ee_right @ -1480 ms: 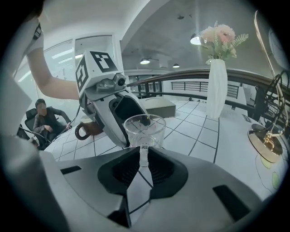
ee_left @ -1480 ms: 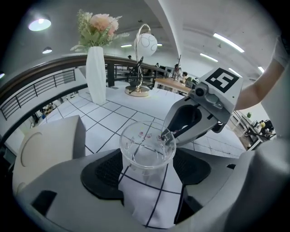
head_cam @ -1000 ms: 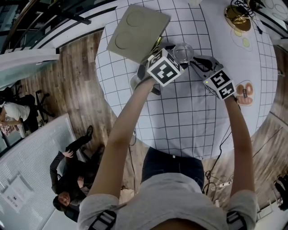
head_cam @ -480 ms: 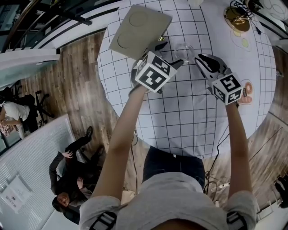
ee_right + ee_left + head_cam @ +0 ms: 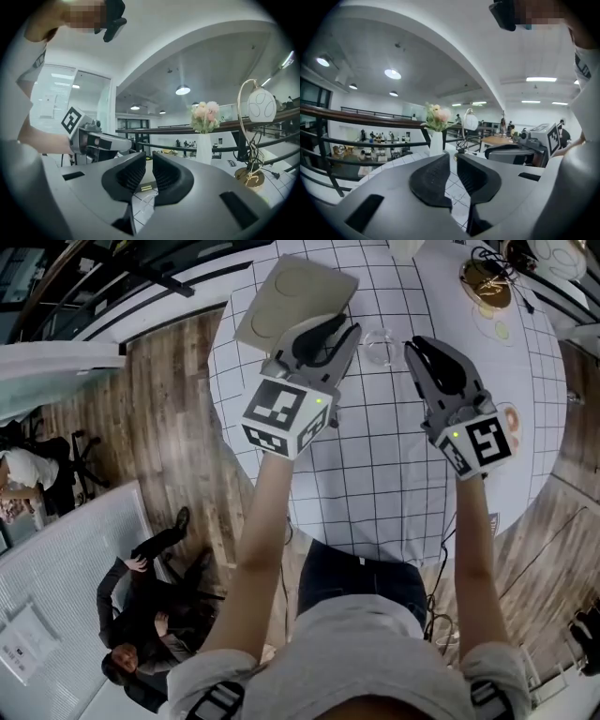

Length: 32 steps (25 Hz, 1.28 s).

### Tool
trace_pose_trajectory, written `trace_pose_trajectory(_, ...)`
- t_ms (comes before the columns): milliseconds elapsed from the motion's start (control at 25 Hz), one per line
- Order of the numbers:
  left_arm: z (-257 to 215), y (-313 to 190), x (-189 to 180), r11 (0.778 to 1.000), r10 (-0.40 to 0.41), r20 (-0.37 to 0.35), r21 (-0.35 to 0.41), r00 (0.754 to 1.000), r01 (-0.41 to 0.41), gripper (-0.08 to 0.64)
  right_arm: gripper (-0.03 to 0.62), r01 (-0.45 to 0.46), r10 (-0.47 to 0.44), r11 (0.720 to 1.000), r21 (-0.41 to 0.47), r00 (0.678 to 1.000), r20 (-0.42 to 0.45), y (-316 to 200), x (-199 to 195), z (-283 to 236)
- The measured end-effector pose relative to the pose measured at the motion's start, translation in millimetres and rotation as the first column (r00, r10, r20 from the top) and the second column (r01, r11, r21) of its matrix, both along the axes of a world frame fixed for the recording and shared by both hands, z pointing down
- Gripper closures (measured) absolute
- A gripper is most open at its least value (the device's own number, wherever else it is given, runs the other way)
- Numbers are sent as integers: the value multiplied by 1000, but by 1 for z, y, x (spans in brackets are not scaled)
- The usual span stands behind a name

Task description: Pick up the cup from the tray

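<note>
The cup [image 5: 380, 345] stands on the checked table [image 5: 375, 456] just beside the tray [image 5: 291, 296], off its near corner, so by my reckoning the lift off the tray is done. I hold nothing. My left gripper [image 5: 339, 331] hangs raised over the tray's near edge, its jaws closing on empty air. My right gripper [image 5: 419, 345] is raised beyond the cup from the tray, jaws nearly together, nothing between them. Little seems left.

Your round, grid-patterned surface [image 5: 384, 474]
Top centre lies the beige tray [image 5: 281, 292], the clear cup [image 5: 379, 345] just to its right, a gold lamp base [image 5: 483, 282] upper right.
</note>
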<state>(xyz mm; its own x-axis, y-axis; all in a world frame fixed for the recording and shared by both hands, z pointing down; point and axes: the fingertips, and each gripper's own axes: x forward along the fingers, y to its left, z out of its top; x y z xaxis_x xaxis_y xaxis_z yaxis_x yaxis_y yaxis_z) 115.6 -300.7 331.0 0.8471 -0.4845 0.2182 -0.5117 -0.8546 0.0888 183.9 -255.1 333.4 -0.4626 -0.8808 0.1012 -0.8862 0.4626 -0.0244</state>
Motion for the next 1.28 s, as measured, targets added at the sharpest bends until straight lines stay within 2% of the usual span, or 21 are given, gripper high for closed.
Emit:
trace_pose_trajectory(40, -5, 0, -6, 999, -36, -16, 13, 999, 36, 541, 554, -12, 12, 1000, 15, 1000, 1, 1, -1, -6)
trace_pose_trajectory(200, -8, 8, -22, 991, -132, -55, -3, 990, 132, 552, 578, -61, 63, 997, 44, 997, -42, 8, -9, -16)
trace_pose_trajectory(280, -5, 14, -26, 989, -149, -62, -19, 987, 148, 552, 583, -74, 75, 996, 39, 997, -16, 11, -14, -17)
trace_pose_trajectory(400, -3, 25, -26, 989, -144, -60, -29, 988, 142, 552, 583, -88, 87, 995, 35, 996, 36, 17, -21, -22)
trace_pose_trajectory(520, -7, 36, -26, 992, -130, -37, -5, 991, 130, 552, 584, -84, 82, 996, 36, 995, 53, 22, -28, -27)
trace_pose_trajectory(760, -9, 54, -31, 991, -133, -4, 22, 991, 133, 552, 584, -79, 77, 996, 35, 995, 62, 35, -40, -30)
trace_pose_trajectory(1000, -13, 61, -39, 989, -149, -34, 4, 988, 149, 552, 584, -82, 80, 996, 40, 995, 57, 44, -40, -34)
trace_pose_trajectory(1280, -21, 65, -33, 990, -133, -7, 45, 991, 133, 552, 584, -80, 78, 996, 48, 996, 54, 47, -41, -38)
